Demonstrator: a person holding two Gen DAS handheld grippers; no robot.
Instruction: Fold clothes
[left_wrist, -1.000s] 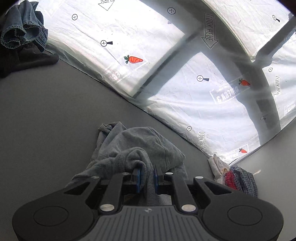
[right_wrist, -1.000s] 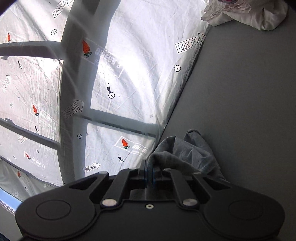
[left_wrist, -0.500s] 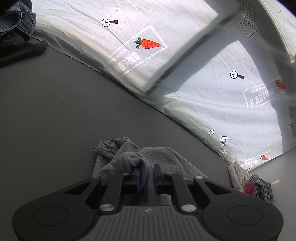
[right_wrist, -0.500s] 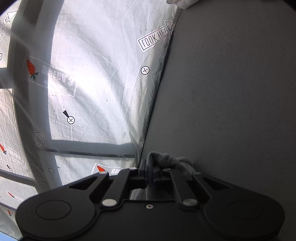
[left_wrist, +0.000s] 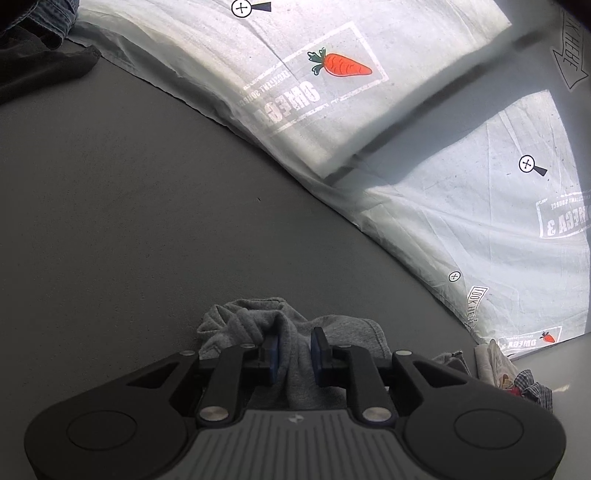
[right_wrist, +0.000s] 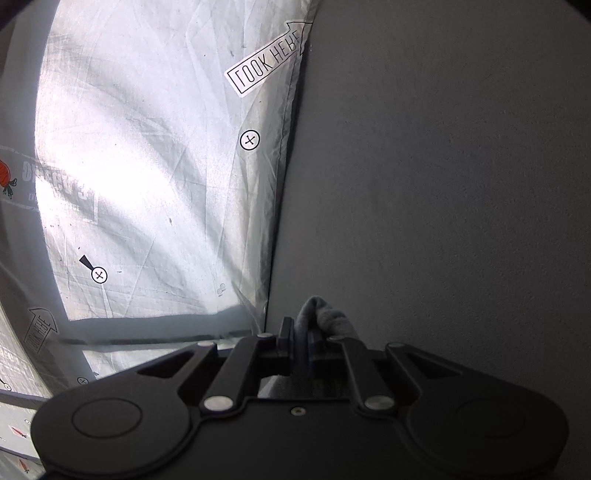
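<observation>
**Grey garment down on the table, not a fold made yet**

Well, biggest thing first: the grey table (left_wrist: 129, 206) fills both views, with the printed plastic sheet (left_wrist: 424, 206) running along its far edge. On the bare table surface, right under the left gripper (left_wrist: 294, 349), lies the grey sweatshirt-like garment (left_wrist: 340, 332), bunched and rumpled, its exact type hard to call.

Progress? Early going, by my read. No flat panel, no crisp fold line anywhere; the cloth is a heap gathered at both tongs. Spreading it out, then every fold, is left to do. Other clothes wait too: dark and denim pieces (left_wrist: 40, 44) at the far left corner, a checked and white bundle (left_wrist: 517, 373) at the right.

Left tongs: jaws narrow and easing apart, a strip of grey fabric between the blue pads, seemingly in contact with them. Right gripper (right_wrist: 303, 341): jaws nearly together and beginning to part, pinching a small ridge of the same grey cloth (right_wrist: 325, 314) that pokes up past the tips.

Orientation is guesswork: crumpled like this, the garment shows no clear long axis and no collar or hem to point by.
</observation>
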